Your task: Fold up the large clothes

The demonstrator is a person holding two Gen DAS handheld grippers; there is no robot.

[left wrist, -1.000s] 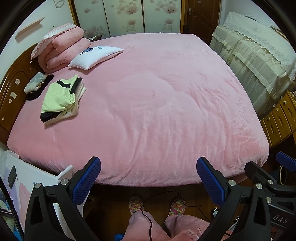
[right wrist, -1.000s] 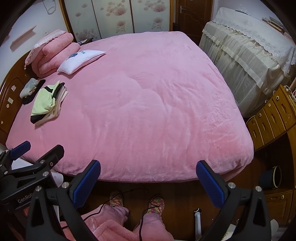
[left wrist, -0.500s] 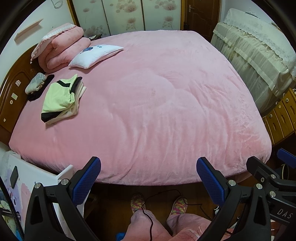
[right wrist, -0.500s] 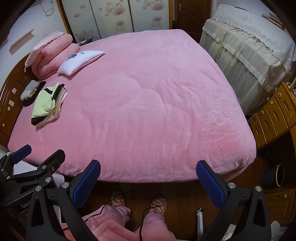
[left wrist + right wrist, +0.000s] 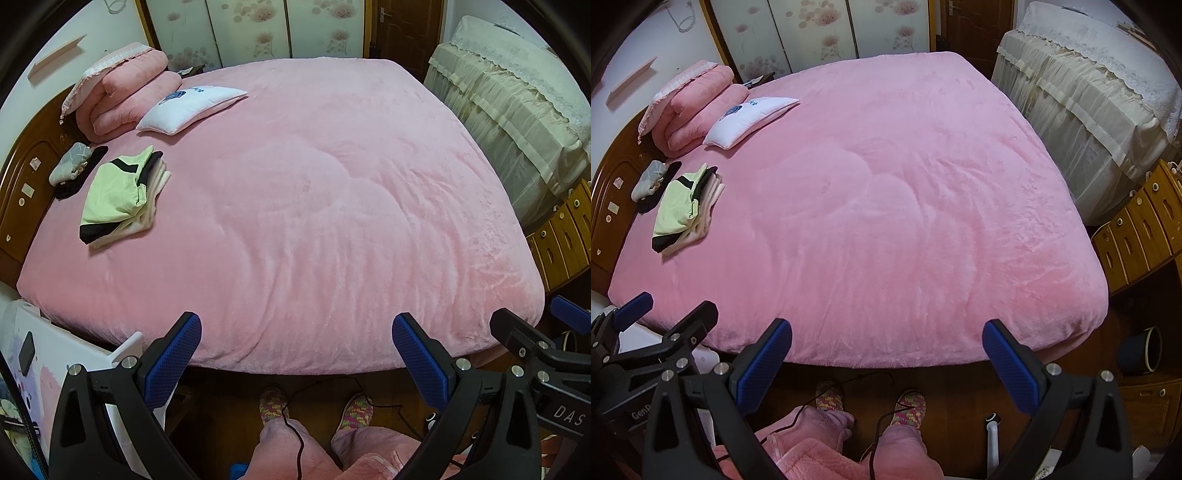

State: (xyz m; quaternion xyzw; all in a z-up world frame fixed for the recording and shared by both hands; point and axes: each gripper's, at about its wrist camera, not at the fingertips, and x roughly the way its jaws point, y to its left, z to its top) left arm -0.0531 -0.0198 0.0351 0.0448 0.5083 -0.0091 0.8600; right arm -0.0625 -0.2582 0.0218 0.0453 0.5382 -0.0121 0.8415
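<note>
Both grippers are held over the floor at the foot of the bed, pointing across it. The left gripper (image 5: pixel 297 354) is spread wide, blue pads far apart, nothing between them; the right gripper (image 5: pixel 886 354) is spread just as wide and is also empty. In the left wrist view, part of the right gripper is seen at the lower right edge; in the right wrist view, part of the left gripper is seen at the lower left.

The bed is covered w/ a pink fleece blanket (image 5: pixel 314 206), spread flat, its near edge hanging over the mattress just beyond the fingertips. No contact w/ either gripper is seen.

The folded clothes stack (image 5: pixel 122 195) is placed at the far left of the blanket, near the wooden headboard (image 5: pixel 22 184): a light green garment w/ black trim on top, whitish pieces under it. How many pieces are in the stack can't be told. Just beside it, toward the headboard, a small grey and black bundle (image 5: pixel 70 168) is seen, poss. socks. Further back, a white pillow (image 5: pixel 192 109) is leaned against a rolled pink quilt (image 5: pixel 125 99).

Below the grippers, a person's legs in pink fleece trousers and multicoloured slippers (image 5: pixel 910 404) are seen on the dark wood floor, w/ a black cable trailing between them. A cloth-draped piece of furniture (image 5: pixel 1082 122) and a wooden drawer unit (image 5: pixel 1137 236) are located to the right of the bed.
</note>
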